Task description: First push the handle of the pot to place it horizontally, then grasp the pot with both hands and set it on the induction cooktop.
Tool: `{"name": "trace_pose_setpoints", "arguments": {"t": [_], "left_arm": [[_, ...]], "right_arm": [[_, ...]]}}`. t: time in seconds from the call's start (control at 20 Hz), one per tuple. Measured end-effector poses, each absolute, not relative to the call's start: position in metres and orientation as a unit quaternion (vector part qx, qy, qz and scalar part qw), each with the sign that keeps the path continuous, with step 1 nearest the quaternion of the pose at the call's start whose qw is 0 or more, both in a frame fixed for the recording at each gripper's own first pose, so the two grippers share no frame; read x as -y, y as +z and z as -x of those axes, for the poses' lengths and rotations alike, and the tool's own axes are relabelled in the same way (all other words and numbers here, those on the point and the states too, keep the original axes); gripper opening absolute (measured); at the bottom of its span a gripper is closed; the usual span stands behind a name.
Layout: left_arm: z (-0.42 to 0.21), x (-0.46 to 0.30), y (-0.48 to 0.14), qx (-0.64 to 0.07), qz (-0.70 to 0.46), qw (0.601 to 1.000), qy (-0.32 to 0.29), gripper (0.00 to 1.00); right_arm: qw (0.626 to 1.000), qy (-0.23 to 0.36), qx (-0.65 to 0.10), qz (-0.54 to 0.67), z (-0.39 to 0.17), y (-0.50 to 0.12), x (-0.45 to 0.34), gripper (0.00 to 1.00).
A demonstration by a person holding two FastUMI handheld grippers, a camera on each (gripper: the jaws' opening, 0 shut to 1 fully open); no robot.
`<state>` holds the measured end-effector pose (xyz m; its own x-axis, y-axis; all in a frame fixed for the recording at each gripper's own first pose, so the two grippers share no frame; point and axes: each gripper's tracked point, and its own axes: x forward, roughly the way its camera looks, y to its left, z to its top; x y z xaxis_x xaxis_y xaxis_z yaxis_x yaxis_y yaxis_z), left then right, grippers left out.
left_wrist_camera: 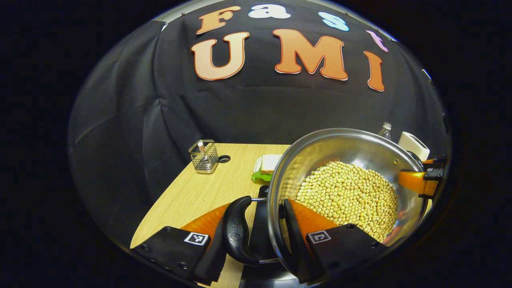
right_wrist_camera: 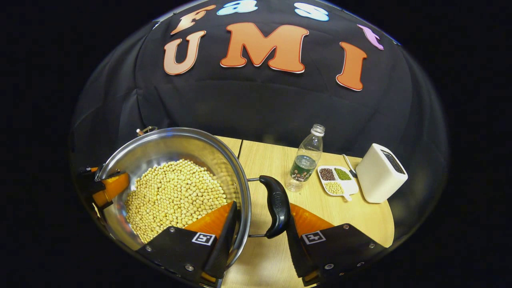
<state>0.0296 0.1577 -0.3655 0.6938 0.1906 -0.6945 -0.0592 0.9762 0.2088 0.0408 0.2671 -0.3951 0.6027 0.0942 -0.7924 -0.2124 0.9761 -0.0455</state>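
The pot [left_wrist_camera: 344, 188] is a shiny steel one, filled well up with pale dried beans [left_wrist_camera: 348, 196], so I judge it heavy and stiff, with a smooth rim that could slip and a load that would spill if I let it tip. The sensible places to hold are its two dark side handles, and that is where I have it. My left gripper [left_wrist_camera: 260, 236] straddles the pot's left side: the outer finger sits outside the left handle [left_wrist_camera: 238, 232], the inner finger reaches over the rim into the pot beside the beans, so handle and wall both lie between them. My right gripper [right_wrist_camera: 258, 236] mirrors this on the right side, one finger inside the rim by the beans, the other pressed against the outside of the right handle [right_wrist_camera: 277, 206]. On each side the fingers stand partly closed around handle and rim; I cannot tell for certain whether both fingers are bearing hard on metal. The pot seems held up off the table [right_wrist_camera: 340, 216], near me, with a dark surface showing just under its left edge in the left gripper view, possibly the cooktop, though I cannot be sure. Far right on the table stand a plastic bottle [right_wrist_camera: 306, 160], a small divided dish [right_wrist_camera: 338, 180] and a white box [right_wrist_camera: 380, 173]; far left is a wire holder [left_wrist_camera: 204, 157].
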Motion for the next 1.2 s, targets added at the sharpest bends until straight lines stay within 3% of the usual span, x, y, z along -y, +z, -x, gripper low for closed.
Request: {"name": "trace_pose_setpoints", "arguments": {"t": [0.2,0.25,0.35,1.2], "left_arm": [[-0.027,-0.161,-0.372,-0.394,-0.084,0.913,0.071,0.76],[-0.028,-0.163,-0.374,-0.396,-0.083,0.912,0.071,0.72],[-0.027,-0.165,-0.38,-0.401,-0.082,0.91,0.071,0.76],[-0.027,-0.184,-0.432,-0.439,-0.072,0.893,0.071,0.73]], "right_arm": [[0.889,0.086,-0.444,0.068,-0.041,-0.407,-0.274,0.65],[0.889,0.086,-0.445,0.069,-0.041,-0.409,-0.275,0.65],[0.887,0.086,-0.448,0.07,-0.041,-0.414,-0.277,0.65],[0.87,0.084,-0.481,0.073,-0.042,-0.46,-0.291,0.65]]}}
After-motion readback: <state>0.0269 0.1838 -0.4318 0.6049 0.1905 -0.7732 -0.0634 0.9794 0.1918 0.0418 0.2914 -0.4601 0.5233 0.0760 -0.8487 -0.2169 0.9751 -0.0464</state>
